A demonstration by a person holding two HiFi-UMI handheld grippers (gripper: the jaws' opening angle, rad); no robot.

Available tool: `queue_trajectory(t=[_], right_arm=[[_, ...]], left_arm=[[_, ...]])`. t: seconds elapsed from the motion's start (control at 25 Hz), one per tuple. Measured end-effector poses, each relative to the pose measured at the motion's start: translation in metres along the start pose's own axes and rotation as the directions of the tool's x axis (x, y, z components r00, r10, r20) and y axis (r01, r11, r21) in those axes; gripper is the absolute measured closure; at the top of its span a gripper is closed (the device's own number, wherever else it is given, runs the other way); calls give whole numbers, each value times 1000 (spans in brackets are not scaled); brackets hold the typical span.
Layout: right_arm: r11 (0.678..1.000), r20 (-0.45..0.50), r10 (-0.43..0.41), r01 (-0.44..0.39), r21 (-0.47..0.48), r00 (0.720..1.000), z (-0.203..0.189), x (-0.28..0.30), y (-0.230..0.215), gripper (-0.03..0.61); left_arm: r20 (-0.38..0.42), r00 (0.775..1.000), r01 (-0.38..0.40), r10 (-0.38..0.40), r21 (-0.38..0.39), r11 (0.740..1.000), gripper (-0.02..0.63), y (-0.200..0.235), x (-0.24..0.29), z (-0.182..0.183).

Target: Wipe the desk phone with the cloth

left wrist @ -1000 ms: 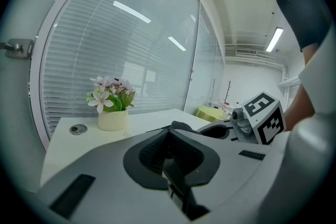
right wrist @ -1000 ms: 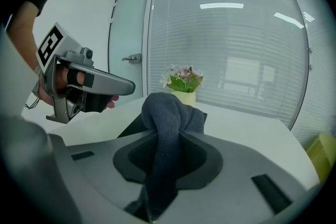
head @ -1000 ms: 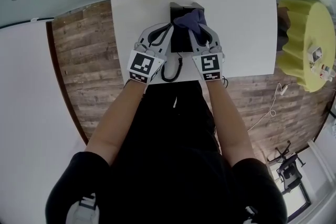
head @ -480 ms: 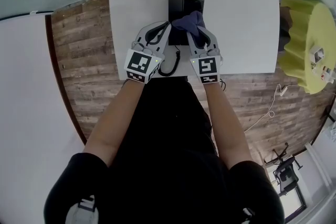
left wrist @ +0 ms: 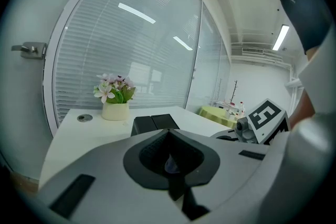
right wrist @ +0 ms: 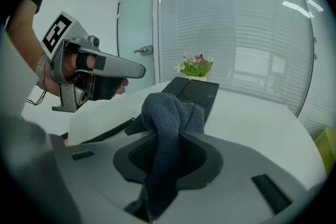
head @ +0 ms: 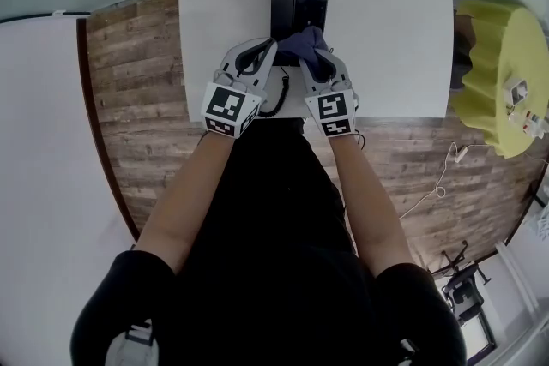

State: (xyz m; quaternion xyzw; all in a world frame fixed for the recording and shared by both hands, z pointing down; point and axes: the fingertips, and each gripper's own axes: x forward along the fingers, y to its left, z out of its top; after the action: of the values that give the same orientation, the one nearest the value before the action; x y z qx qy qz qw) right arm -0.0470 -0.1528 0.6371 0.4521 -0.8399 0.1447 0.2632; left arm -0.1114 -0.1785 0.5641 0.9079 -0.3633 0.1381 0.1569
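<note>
Now, head view: both grippers sit closer to the table's point(head: 390, 30) near edge than a second ago. The cloth point(head: 302, 44) has come down off the desk phone's point(head: 298, 6) far part, and the dark upper face shows bare. I read that as one wiping stroke drawn towards the person, with the near end of the phone under the cloth at present. The forearms run nearly parallel and the marker cubes face up. The left gripper point(head: 269, 49) angles in towards the cloth, and the right gripper point(head: 316, 56) is just beside it. The coiled cord point(head: 279, 94) lies between them.

Left gripper view: jaws together. A small bluish sliver shows at the seam, possibly cloth; I cannot confirm it. The phone and a flower pot point(left wrist: 115, 99) lie beyond.

Right gripper view: jaws clamped on the bunched cloth, which bulges up between the pads and rests against the phone's near edge. The hand is pitched low over the table, with the other gripper alongside it.
</note>
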Motion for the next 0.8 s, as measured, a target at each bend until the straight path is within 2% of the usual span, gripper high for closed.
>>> queue_trajectory(t=[0.4,0.64,0.8], right_arm=[[998,-31,32,-33,-45,999,-19,-8,11,482],[997,-65,72,-72,-8,995,-31,-15,20,482],[993,-110,115,-116,-1,987,-39,-21,28,482]], left_arm=[[-18,1000,-18,17,-13,1000,603,-14,-5,-15],[-31,999,-25,25,-15,1000,603,-23,-11,-18],[-21,999,-37,37,-17,999,603,-24,-17,-7]])
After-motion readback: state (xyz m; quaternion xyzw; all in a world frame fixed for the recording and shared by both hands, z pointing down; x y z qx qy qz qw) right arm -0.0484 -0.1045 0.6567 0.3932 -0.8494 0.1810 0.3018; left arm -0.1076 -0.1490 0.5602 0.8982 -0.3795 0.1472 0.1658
